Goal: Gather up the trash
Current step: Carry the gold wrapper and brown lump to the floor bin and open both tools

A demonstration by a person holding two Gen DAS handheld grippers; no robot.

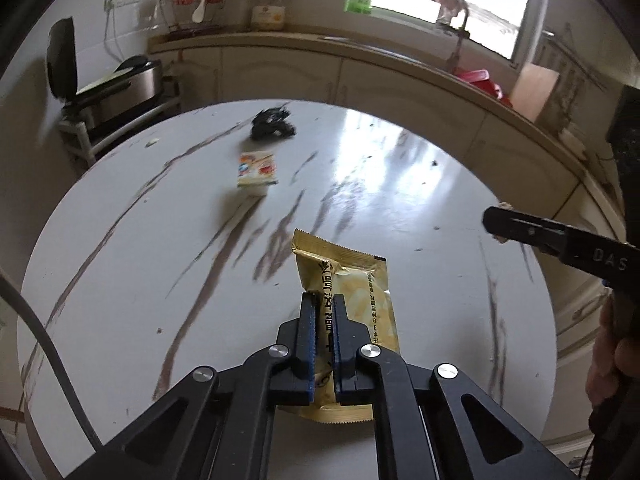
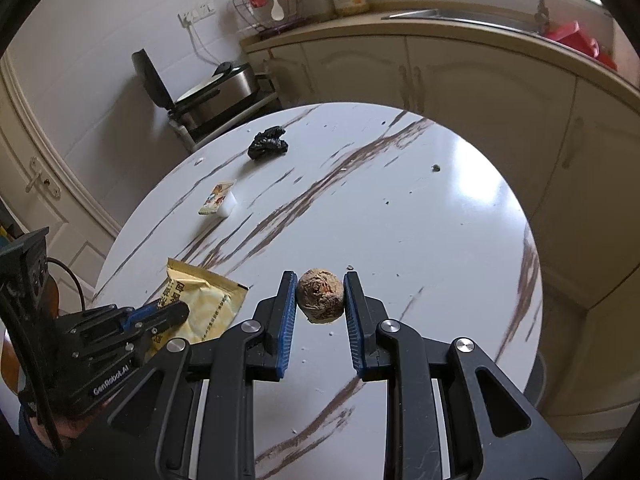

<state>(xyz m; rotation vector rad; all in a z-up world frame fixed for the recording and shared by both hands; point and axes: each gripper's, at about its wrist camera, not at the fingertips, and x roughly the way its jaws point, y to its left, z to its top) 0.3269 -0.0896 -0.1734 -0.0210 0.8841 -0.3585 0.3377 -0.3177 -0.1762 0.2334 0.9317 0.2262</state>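
Note:
My left gripper (image 1: 324, 298) is shut on a gold snack wrapper (image 1: 352, 276), pinching it along its middle above the round white marbled table (image 1: 400, 184). The same wrapper (image 2: 208, 304) and left gripper (image 2: 176, 312) appear at the lower left of the right wrist view. My right gripper (image 2: 320, 280) is shut on a brown crumpled ball (image 2: 320, 296), its blue pads pressing both sides. In the left wrist view the right gripper (image 1: 500, 226) reaches in from the right. A small printed packet (image 1: 258, 170) (image 2: 219, 200) and a crumpled black bag (image 1: 272, 122) (image 2: 267, 142) lie farther back.
Small crumbs (image 2: 435, 168) dot the table's far right. Behind the table runs a cream cabinet counter (image 2: 440, 36) with a sink and red items. An open electric grill (image 2: 216, 88) stands on a rack at the left. A hand (image 1: 616, 356) holds the right gripper.

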